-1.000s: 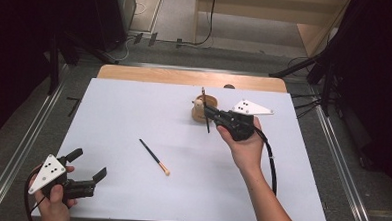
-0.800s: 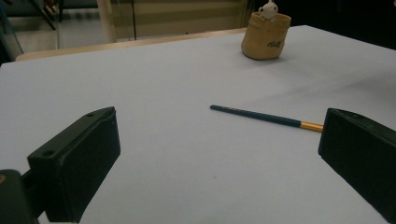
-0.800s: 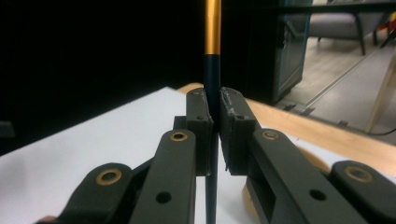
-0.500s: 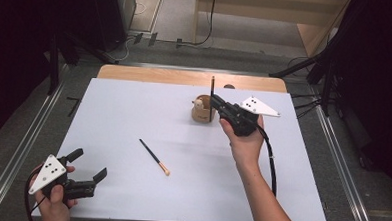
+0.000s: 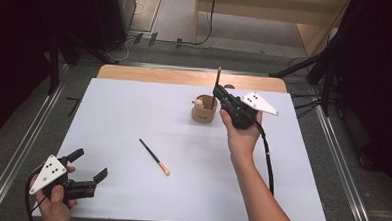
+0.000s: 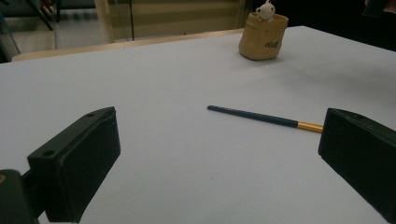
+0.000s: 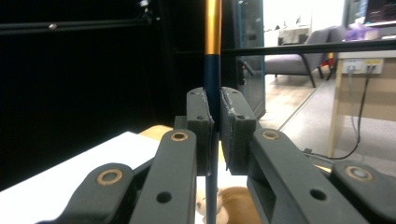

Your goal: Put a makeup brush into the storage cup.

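right gripper (image 5: 218, 93): I clamp a dark brush (image 7: 212, 70) upright over the tan pot (image 5: 204, 109), far right | left gripper (image 5: 88, 165): I hold it open, empty, near left | second brush (image 5: 154, 156): flat mid-surface (image 5: 133, 118)

The high view looks down over the table (image 5: 133, 118); both claw views sit low, sharing the pouch (image 6: 262, 37).

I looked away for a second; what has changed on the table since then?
The right tool, shut on a makeup brush, tipped it from slanted to upright over the pouch. The left tool and the other brush stayed put.
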Demonstrator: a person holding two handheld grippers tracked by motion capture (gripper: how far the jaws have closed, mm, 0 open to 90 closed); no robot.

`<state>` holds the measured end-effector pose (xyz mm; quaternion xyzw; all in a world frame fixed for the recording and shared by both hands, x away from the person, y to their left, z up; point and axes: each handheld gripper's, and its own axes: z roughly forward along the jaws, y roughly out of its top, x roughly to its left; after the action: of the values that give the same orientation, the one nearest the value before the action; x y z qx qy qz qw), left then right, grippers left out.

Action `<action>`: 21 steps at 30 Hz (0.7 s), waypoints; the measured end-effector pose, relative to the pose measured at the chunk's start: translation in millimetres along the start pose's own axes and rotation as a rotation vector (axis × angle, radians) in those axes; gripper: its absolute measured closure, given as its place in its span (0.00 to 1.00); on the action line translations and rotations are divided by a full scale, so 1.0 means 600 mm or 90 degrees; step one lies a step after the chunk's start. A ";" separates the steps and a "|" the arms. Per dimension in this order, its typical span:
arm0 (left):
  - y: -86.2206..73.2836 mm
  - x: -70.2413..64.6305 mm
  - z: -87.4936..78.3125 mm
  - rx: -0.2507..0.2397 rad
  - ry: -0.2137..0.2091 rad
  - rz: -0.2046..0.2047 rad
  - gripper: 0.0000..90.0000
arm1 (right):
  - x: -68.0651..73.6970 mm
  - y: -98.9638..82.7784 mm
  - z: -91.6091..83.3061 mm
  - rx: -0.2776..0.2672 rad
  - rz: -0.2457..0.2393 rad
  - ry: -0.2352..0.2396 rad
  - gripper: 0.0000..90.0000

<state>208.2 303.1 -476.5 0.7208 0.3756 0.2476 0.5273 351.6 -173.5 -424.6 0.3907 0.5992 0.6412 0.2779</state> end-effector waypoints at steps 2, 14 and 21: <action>0.000 0.000 0.000 -0.001 0.000 0.000 0.00 | -0.001 -0.001 0.002 -0.001 0.000 -0.008 0.94; 0.000 -0.001 0.001 -0.002 -0.003 0.000 0.00 | -0.009 -0.029 0.039 0.001 -0.008 -0.056 0.94; 0.000 -0.002 0.002 0.000 -0.006 0.002 0.00 | -0.023 -0.055 0.059 -0.008 -0.001 -0.073 0.94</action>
<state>208.4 301.2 -477.1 0.7228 0.3718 0.2450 0.5285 384.8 -161.3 -460.4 0.4244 0.5786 0.6214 0.3147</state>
